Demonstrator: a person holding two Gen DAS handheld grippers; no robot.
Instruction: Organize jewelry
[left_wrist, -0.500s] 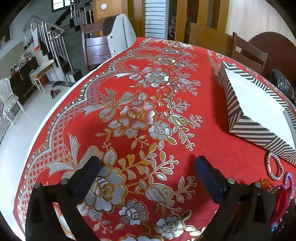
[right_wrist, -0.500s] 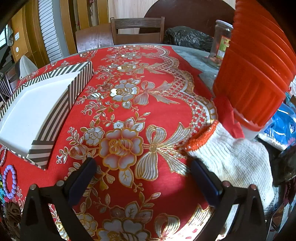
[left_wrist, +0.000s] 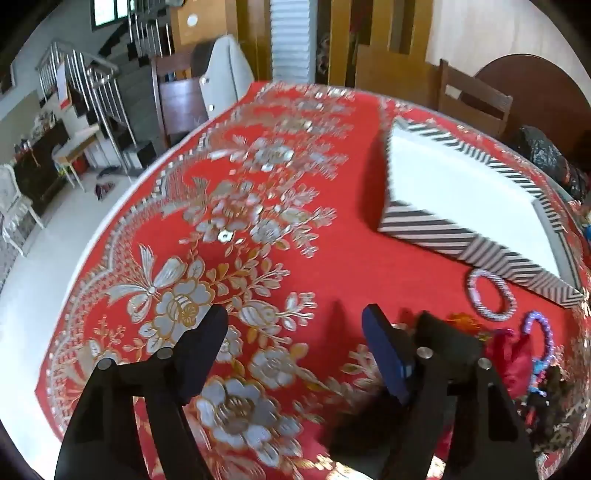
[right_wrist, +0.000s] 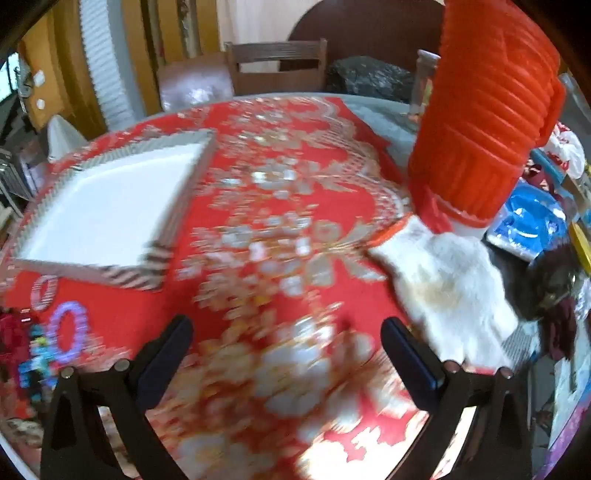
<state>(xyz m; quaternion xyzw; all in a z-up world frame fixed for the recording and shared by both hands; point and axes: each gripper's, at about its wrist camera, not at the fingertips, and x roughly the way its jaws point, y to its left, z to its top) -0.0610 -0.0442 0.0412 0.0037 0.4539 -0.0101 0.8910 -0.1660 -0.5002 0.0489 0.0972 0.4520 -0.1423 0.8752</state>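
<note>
**Both grippers spread over the red cloth, jewelry beside the striped box**

The left gripper (left_wrist: 293, 332) hangs above the table (left_wrist: 332, 266) with its jaws spread wide and nothing between them; only the flowered red cloth (left_wrist: 236, 229) shows in the gap. The right gripper (right_wrist: 286, 341) is likewise released, its jaws wide apart over the cloth and holding nothing. The right wrist view is heavily blurred.

The box (left_wrist: 461, 192), striped black and white on its walls and white inside, sits on the cloth with nothing in it. Just beside its near wall lies a pale beaded bracelet (left_wrist: 490, 293), apart from the box. A purple beaded bracelet (left_wrist: 543, 332) lies just nearer the table's front edge, next to a heap of red jewelry (left_wrist: 511, 356) and small orange beads (left_wrist: 463, 320). Further dark and blue pieces in the heap are too small to tell apart. All of it lies to the right of the left gripper.

In the right wrist view the same jewelry sits to the left of the gripper. At the table's right side stands a stack of red bowls (right_wrist: 484, 122), with a white glove (right_wrist: 443, 280) lying at its foot. A wooden chair (right_wrist: 277, 66) stands past the far edge.
</note>
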